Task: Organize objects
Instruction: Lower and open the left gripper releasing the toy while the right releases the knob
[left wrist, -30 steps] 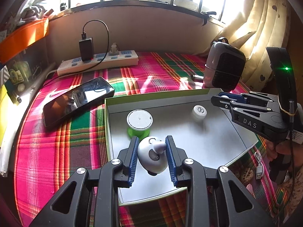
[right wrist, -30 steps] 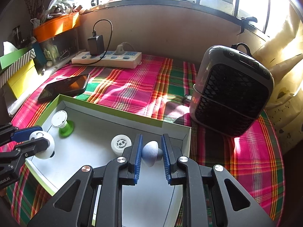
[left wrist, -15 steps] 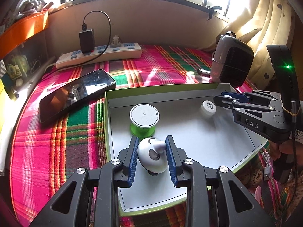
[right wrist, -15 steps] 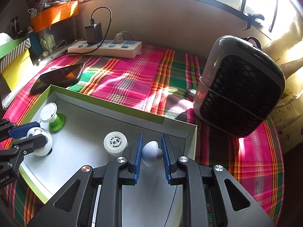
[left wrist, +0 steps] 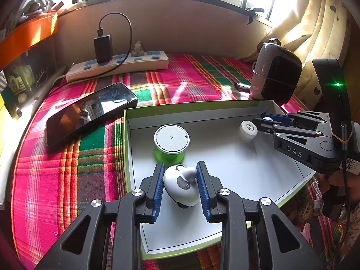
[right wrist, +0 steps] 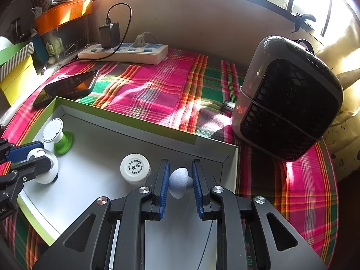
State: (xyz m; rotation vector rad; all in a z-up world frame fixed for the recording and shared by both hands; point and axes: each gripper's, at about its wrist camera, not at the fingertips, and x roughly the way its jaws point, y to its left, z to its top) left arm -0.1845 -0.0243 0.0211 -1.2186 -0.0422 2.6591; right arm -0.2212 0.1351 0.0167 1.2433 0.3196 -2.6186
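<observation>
The left gripper (left wrist: 181,185) squeezes a round white toy with grey spots (left wrist: 180,186) inside the green-edged white cardboard box (left wrist: 191,110). At 3 o'clock, the right gripper (right wrist: 178,182), marked "DAS", pinches a small pale blue mushroom-shaped piece (right wrist: 178,181). The white bottle cap's (right wrist: 135,167) print is too small to read.

In the white box (left wrist: 265,173) stand a green spool (left wrist: 171,142), a white bottle (right wrist: 135,168), a white round toy (left wrist: 182,186) and a grey mushroom-shaped piece (right wrist: 178,181).

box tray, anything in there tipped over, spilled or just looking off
Nothing spilled or damaged. The green spool and white bottle cap stand upright in the box. The only things off the floor are the white round toy, in the left gripper, and the pale blue piece, in the right gripper.
</observation>
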